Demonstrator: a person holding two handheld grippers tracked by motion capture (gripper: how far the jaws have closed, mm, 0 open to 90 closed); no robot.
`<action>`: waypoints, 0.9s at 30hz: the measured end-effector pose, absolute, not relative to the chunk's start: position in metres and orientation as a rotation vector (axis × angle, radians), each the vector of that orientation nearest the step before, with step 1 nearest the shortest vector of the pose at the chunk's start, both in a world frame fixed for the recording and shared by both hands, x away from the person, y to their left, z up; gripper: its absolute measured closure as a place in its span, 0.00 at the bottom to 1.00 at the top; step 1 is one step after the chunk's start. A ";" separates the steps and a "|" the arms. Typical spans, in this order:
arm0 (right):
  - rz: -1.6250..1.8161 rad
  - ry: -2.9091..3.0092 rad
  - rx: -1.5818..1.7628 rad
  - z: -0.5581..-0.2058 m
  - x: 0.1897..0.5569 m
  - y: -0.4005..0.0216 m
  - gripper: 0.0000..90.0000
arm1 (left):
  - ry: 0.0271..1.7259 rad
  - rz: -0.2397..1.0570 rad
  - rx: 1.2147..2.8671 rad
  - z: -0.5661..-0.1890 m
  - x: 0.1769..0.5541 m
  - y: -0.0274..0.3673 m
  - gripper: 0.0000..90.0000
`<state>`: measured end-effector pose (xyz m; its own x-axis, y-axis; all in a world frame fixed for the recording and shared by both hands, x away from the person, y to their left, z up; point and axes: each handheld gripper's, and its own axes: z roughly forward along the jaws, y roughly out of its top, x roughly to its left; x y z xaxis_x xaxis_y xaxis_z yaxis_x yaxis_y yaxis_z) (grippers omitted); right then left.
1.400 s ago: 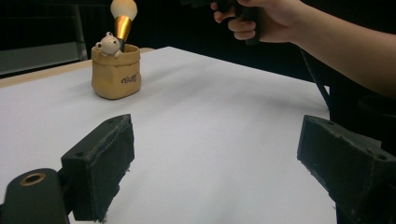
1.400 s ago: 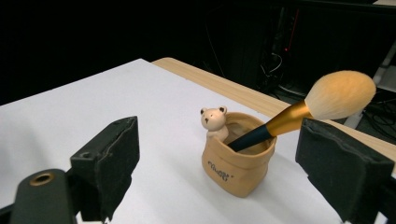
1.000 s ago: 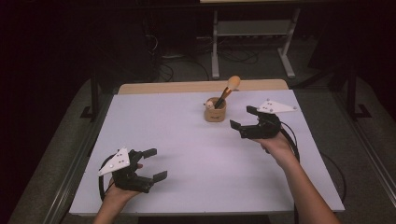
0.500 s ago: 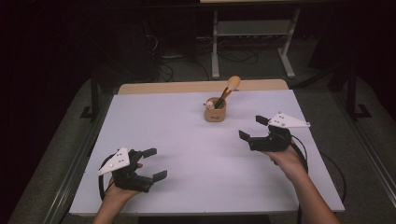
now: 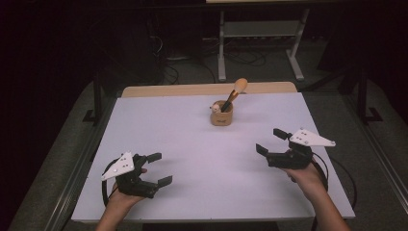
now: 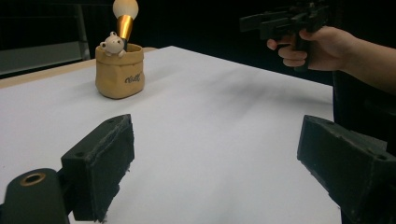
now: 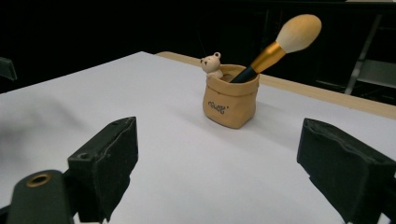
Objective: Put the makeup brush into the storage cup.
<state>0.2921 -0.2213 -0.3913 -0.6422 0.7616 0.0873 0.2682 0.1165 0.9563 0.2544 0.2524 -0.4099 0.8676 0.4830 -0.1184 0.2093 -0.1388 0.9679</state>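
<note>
A small tan holder (image 5: 222, 117) shaped like a bag, with a little bear figure on its rim, stands upright at the back middle of the white table (image 5: 192, 144). A makeup brush (image 5: 234, 92) with a gold ferrule and pale head leans out of it. My right gripper (image 5: 270, 141) hovers open and empty at the right side, well short of the holder (image 7: 230, 100). At the front left my left gripper (image 5: 159, 168) is open too, with nothing between its jaws. In the left gripper view the holder (image 6: 119, 70) is far off and the right gripper (image 6: 261, 22) hangs above the table's edge.
A wooden strip (image 5: 202, 89) runs along the table's far edge. Behind it on the dark floor are a metal stand (image 5: 262, 36) and cables. Metal rails (image 5: 72, 178) flank the table's sides.
My right gripper has drawn back from beside the holder toward the front right of the table and sunk a little, still open. The left gripper has stayed put.
</note>
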 end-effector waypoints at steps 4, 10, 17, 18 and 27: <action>1.552 1.965 1.010 -0.395 0.284 -0.227 0.13 | 0.534 0.262 1.721 -0.410 0.254 0.253 0.12; 1.555 1.966 1.031 -0.402 0.273 -0.235 0.13 | 0.539 0.267 1.717 -0.409 0.255 0.255 0.12; 1.546 1.966 1.033 -0.410 0.257 -0.240 0.14 | 0.540 0.267 1.716 -0.410 0.255 0.255 0.12; 1.536 1.974 1.036 -0.412 0.255 -0.240 0.14 | 0.541 0.268 1.715 -0.410 0.255 0.255 0.12; 1.505 2.011 1.041 -0.418 0.250 -0.242 0.14 | 0.541 0.262 1.719 -0.411 0.255 0.253 0.12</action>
